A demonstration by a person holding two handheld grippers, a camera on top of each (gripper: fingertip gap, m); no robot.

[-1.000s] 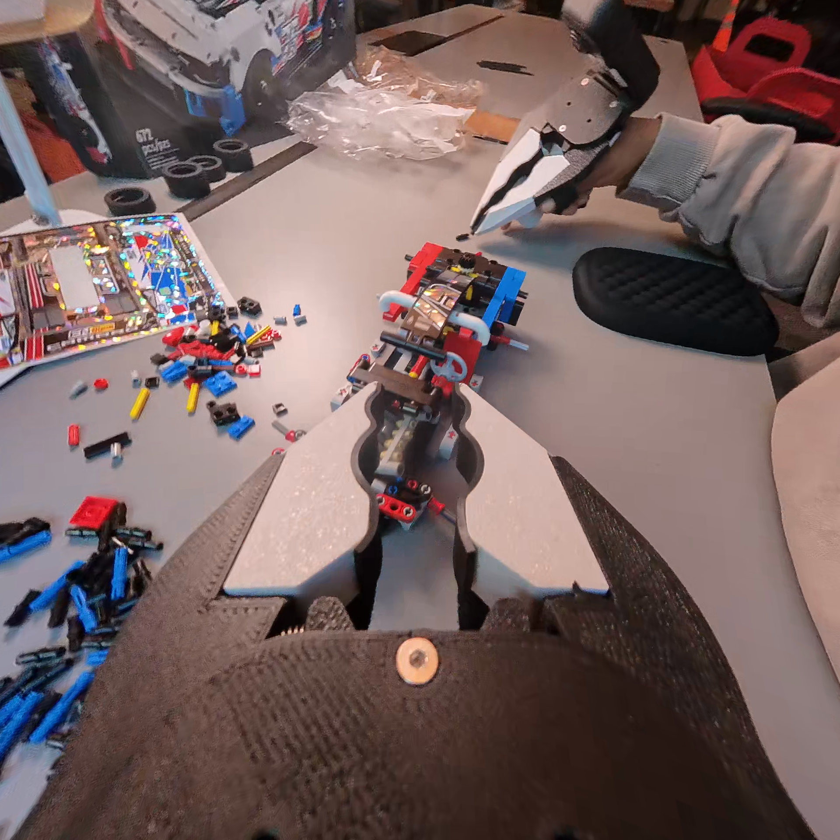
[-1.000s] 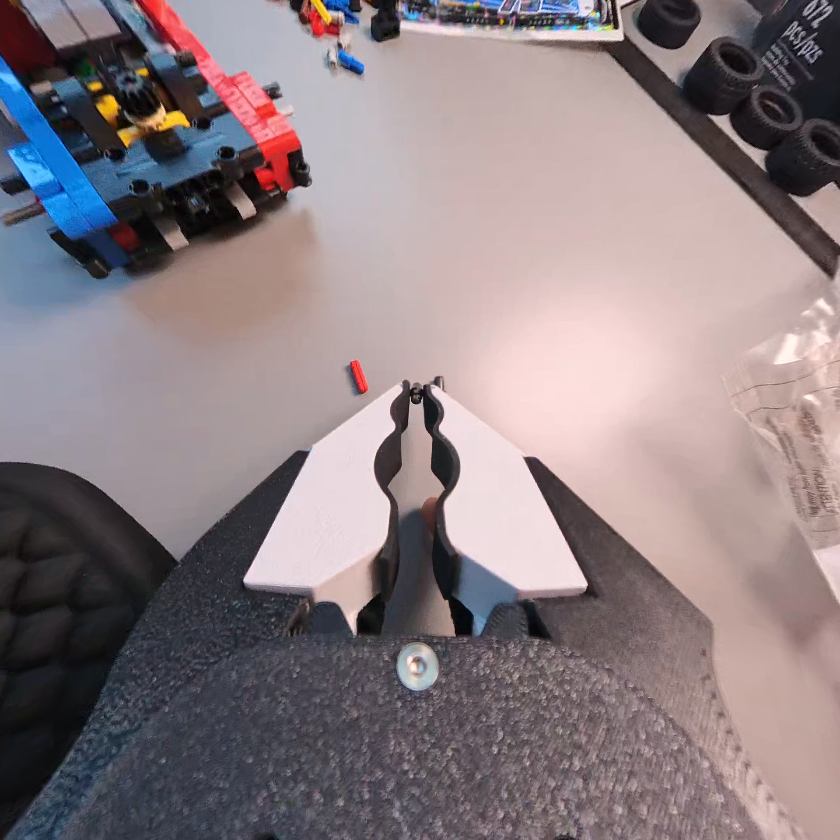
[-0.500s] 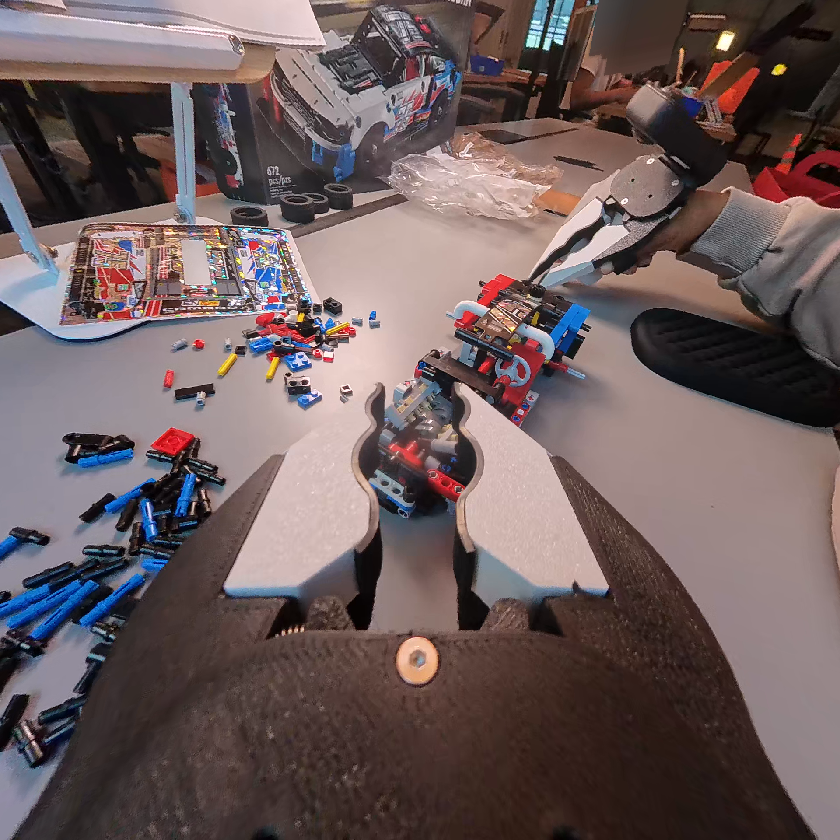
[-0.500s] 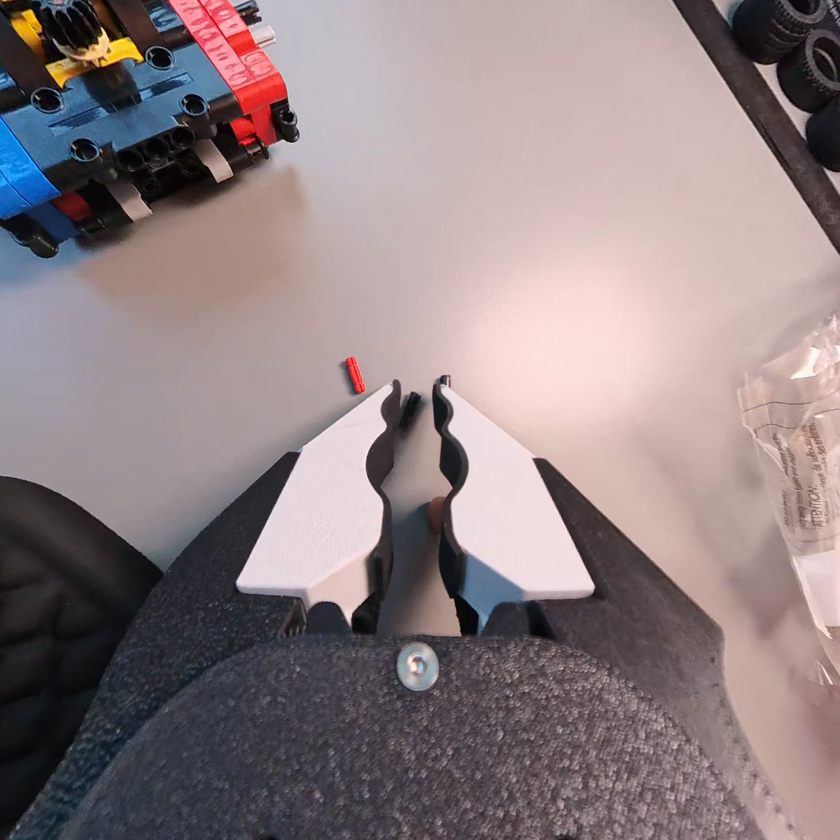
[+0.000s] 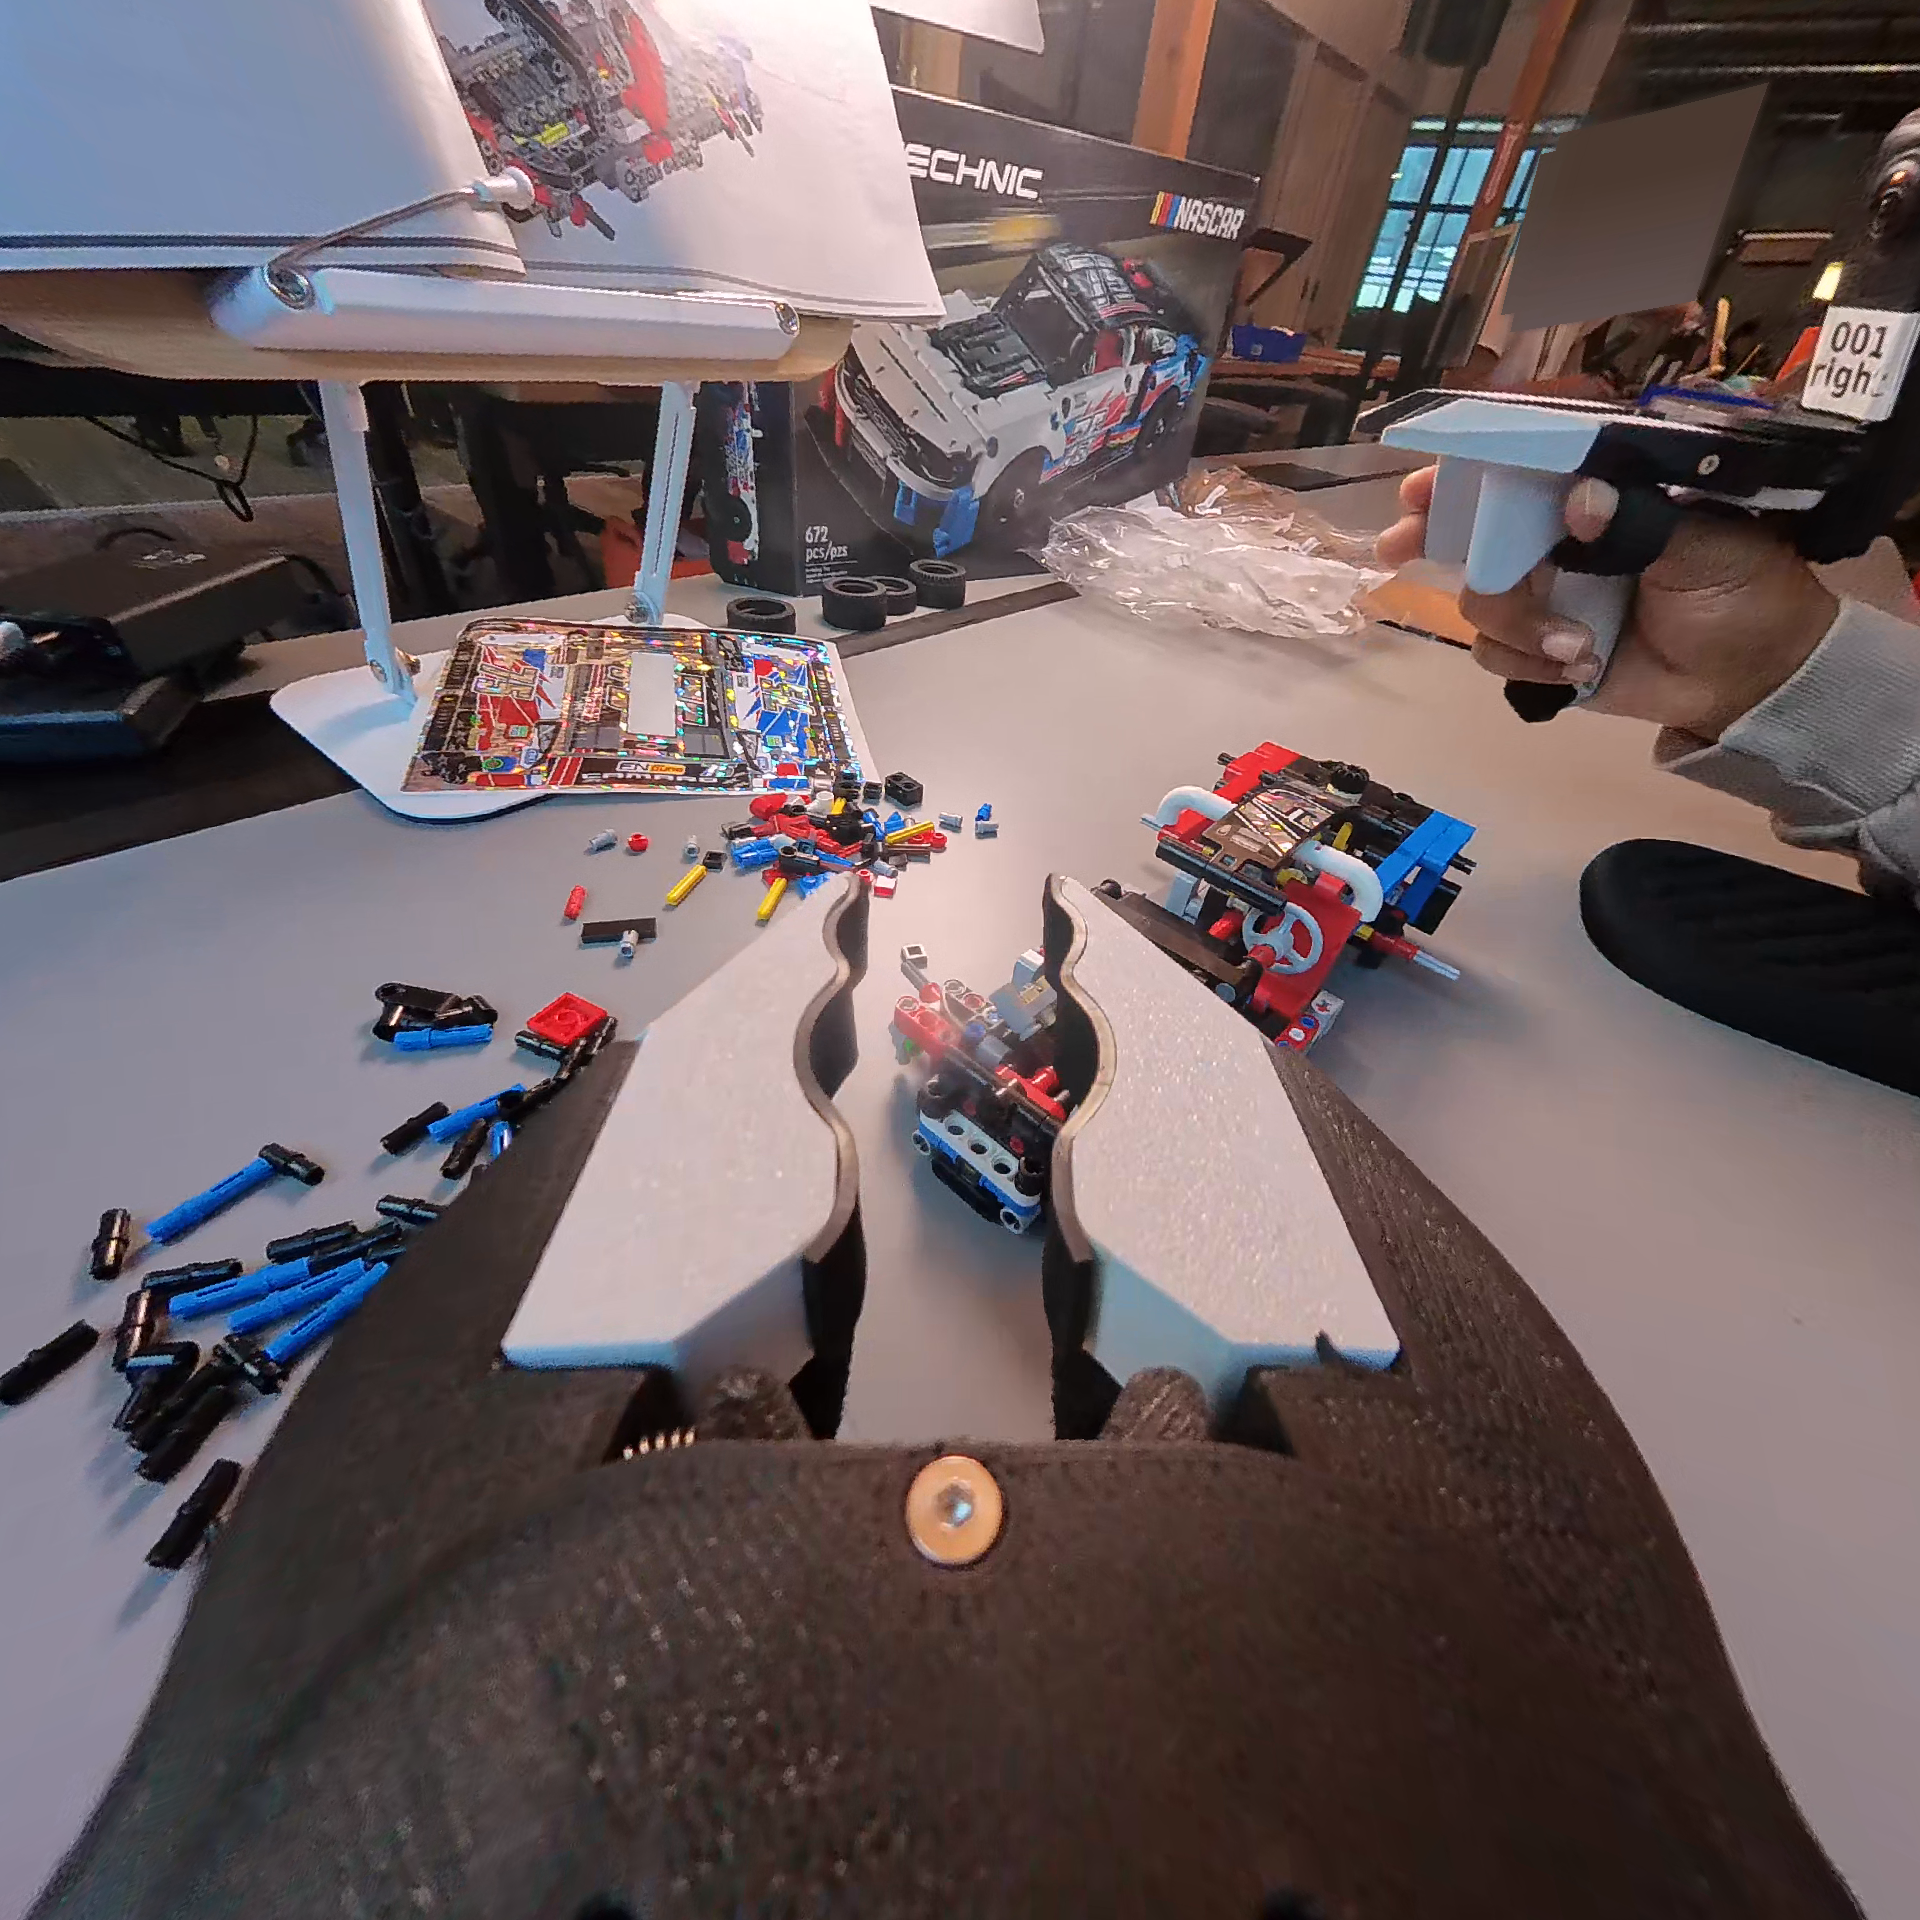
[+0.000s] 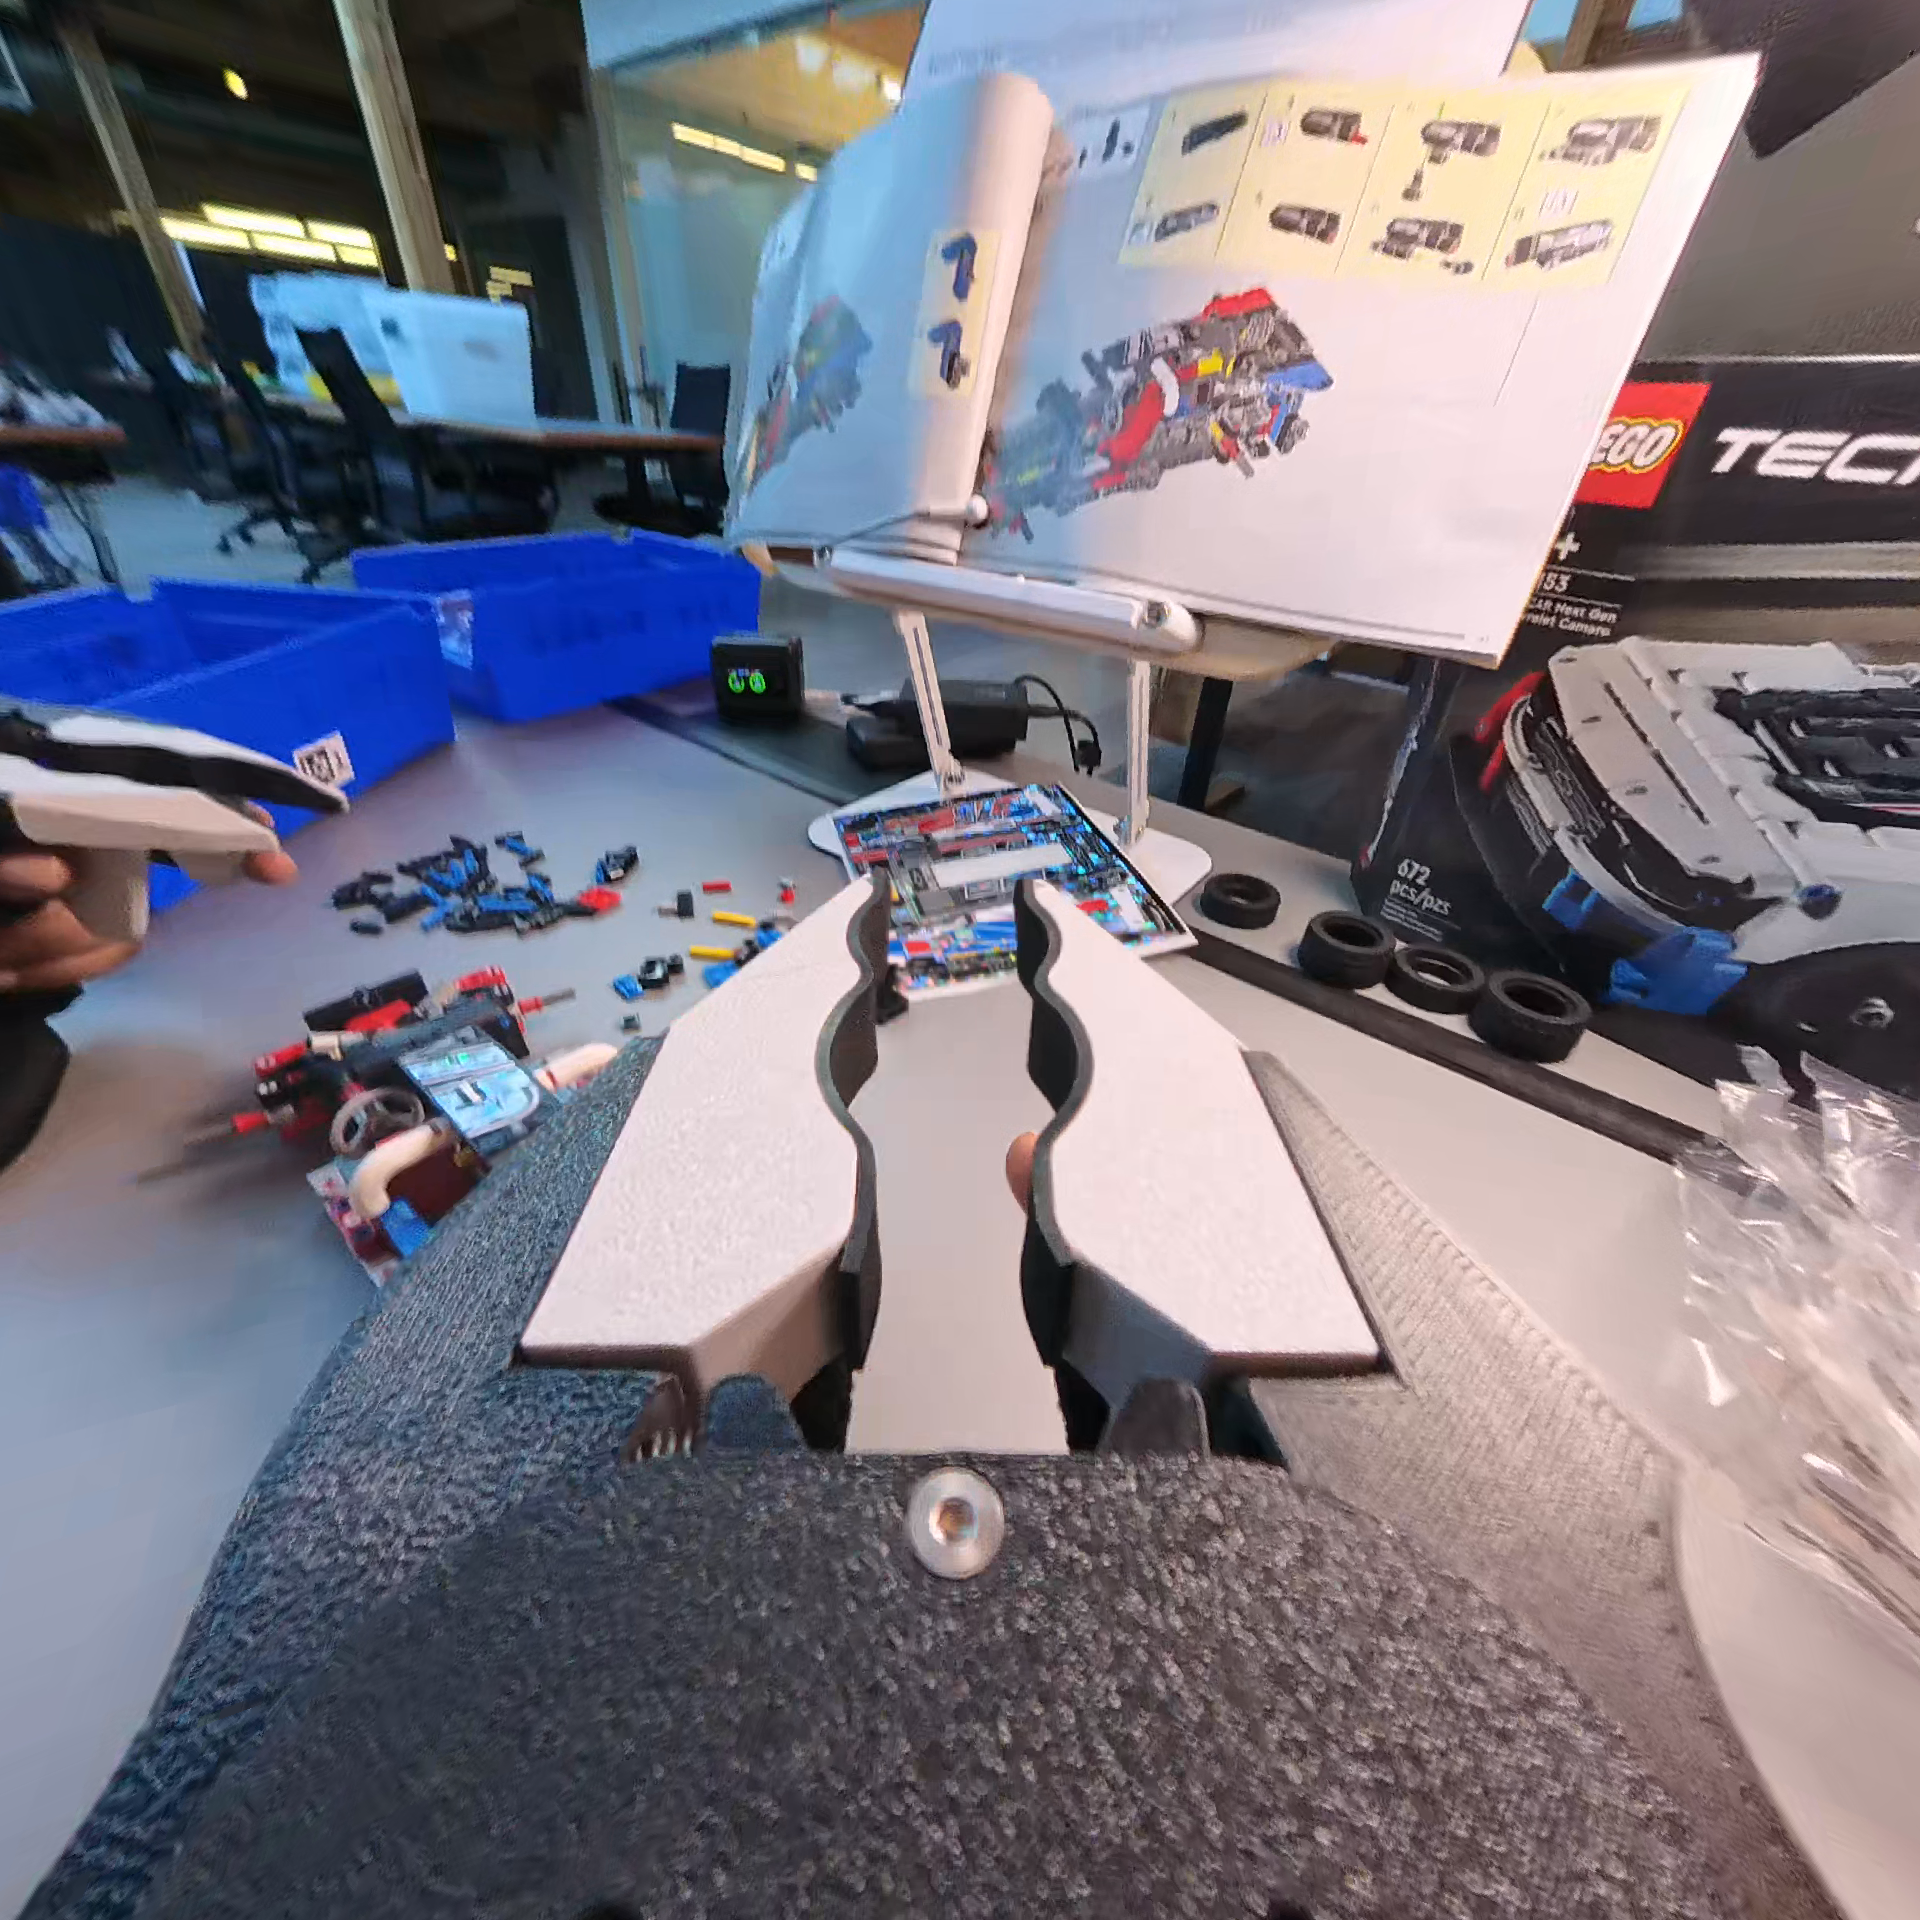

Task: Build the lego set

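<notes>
The part-built Lego car chassis [image 5: 1299,862], red, blue and black, lies on the grey table [image 5: 1143,707]. Its front end shows between my left fingers. My left gripper [image 5: 956,904] is open and empty, held above the chassis front. My right gripper [image 6: 951,894] is open and empty, raised off the table and facing the instruction booklet [image 6: 1247,364] on its white stand. The chassis [image 6: 405,1091] lies low to its left. The right gripper [image 5: 1455,436] also shows at the upper right of the left wrist view, held by a hand.
Loose small pieces [image 5: 831,842] and blue and black pins [image 5: 260,1278] lie left of the chassis. A shiny sticker sheet [image 5: 634,707], black tyres [image 5: 873,597], the set's box [image 5: 1039,364] and a plastic bag [image 5: 1195,561] lie behind. A black pad [image 5: 1766,956] lies right. Blue bins [image 6: 260,675] stand far left. Across from one pair of fingers to the other is roughly 30 cm.
My left gripper opened wider, let go of the chassis front and lifted back. My right gripper opened, left a small black pin on the table, then rose and tilted up toward the booklet.
</notes>
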